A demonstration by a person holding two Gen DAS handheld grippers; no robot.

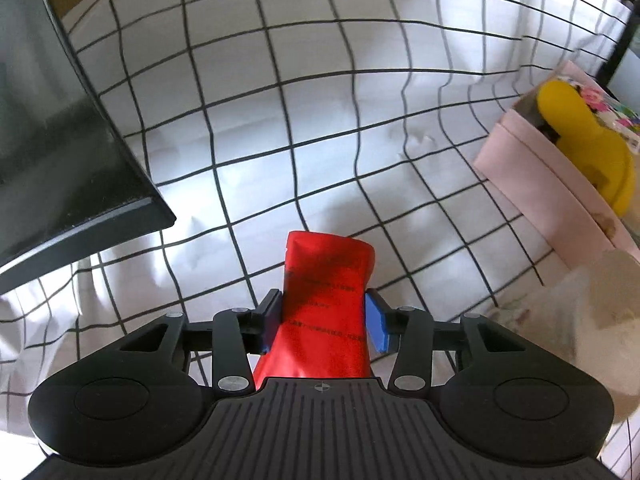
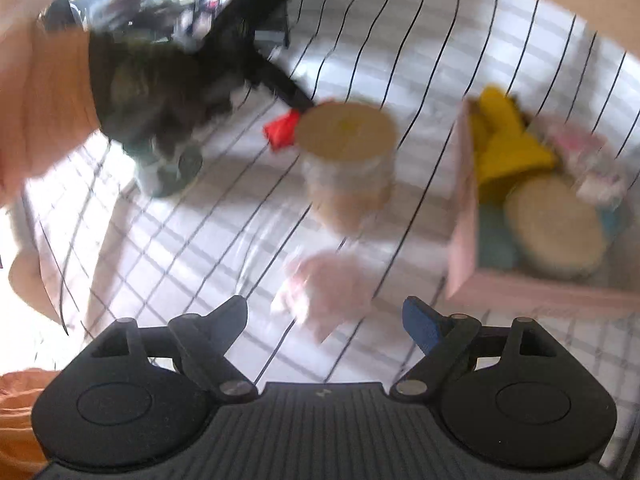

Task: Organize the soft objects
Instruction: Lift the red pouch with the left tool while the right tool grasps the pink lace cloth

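Observation:
A red soft pouch (image 1: 326, 292) stands between the blue pads of my left gripper (image 1: 324, 316), which is shut on it over the white checked cloth (image 1: 280, 120). The right wrist view is blurred. There the red pouch (image 2: 282, 130) shows at the tip of the left gripper (image 2: 276, 76), far up and to the left. My right gripper (image 2: 326, 306) is open, with nothing pressed between its fingers. It hangs over a pale pink soft thing (image 2: 326, 292) that lies on the cloth. A pink box (image 2: 464, 216) at the right holds a yellow soft item (image 2: 504, 148).
A clear jar with a tan lid (image 2: 346, 132) stands beyond the pink thing. Inside the pink box (image 1: 532, 184) are the yellow item (image 1: 580, 136), a round tan lid (image 2: 554, 224) and a patterned packet. A dark slab (image 1: 60, 140) overhangs the cloth at left. An orange sleeve (image 2: 36, 100) is there too.

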